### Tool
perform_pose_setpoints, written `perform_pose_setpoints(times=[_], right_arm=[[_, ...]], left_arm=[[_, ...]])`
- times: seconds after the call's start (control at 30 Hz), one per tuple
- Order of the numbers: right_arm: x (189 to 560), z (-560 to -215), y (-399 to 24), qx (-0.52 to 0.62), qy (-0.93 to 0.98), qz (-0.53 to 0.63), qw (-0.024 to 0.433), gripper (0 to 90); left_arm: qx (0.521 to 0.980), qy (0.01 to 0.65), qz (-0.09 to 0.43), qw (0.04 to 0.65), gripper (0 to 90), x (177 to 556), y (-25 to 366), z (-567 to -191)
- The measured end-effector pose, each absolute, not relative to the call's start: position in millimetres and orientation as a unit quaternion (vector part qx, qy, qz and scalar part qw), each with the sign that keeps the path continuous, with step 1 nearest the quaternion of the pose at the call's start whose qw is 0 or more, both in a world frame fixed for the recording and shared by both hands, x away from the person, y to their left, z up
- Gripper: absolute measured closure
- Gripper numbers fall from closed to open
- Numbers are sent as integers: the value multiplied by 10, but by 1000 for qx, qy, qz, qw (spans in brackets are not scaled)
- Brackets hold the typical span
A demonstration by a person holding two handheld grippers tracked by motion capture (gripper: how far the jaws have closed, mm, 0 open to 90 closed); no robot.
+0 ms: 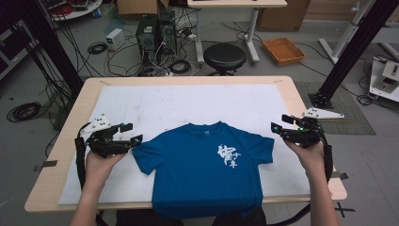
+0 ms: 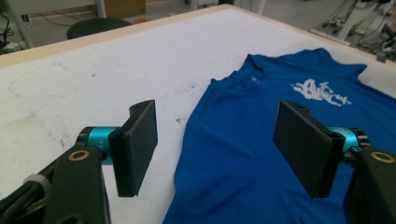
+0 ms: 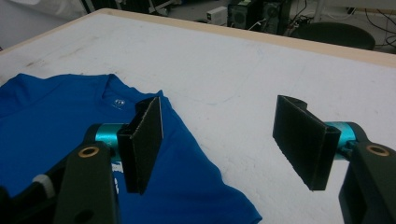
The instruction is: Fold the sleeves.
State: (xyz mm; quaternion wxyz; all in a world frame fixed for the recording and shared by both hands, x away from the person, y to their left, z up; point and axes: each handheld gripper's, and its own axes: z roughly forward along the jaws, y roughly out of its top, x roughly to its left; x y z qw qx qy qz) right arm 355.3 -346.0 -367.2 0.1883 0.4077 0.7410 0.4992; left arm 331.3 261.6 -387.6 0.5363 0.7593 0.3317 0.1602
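A blue T-shirt (image 1: 202, 162) with a white print (image 1: 227, 156) on its chest lies flat, front up, on a white mat (image 1: 188, 101), collar toward the far side. Its hem hangs over the table's near edge. My left gripper (image 1: 132, 133) hovers just left of the shirt's left sleeve, jaws open and nothing between them. In the left gripper view the jaws (image 2: 215, 140) stand wide over the shirt (image 2: 243, 107) and its sleeve edge. My right gripper (image 1: 281, 123) is open just right of the other sleeve. In the right gripper view its jaws (image 3: 219, 140) frame bare mat beside the shirt (image 3: 56, 107).
The mat covers a wooden table (image 1: 66, 136). Behind the table on the floor stand a black stool (image 1: 224, 55), computer towers (image 1: 155, 30), an orange tray (image 1: 283, 50) and loose cables. Black frame posts rise at both sides.
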Motion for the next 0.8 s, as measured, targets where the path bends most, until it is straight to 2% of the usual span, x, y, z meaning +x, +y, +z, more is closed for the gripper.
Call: perform_pose_setpoints(times=[0.3, 0.8], right_arm=[[3480, -3612, -3382, 399, 740, 506, 193, 312], [3470, -3700, -3509, 410, 730, 513, 189, 339]], left_arm=[[760, 328, 164, 537, 307, 3326, 2608, -3823], [756, 372, 145, 518, 321, 3329, 2878, -4055]])
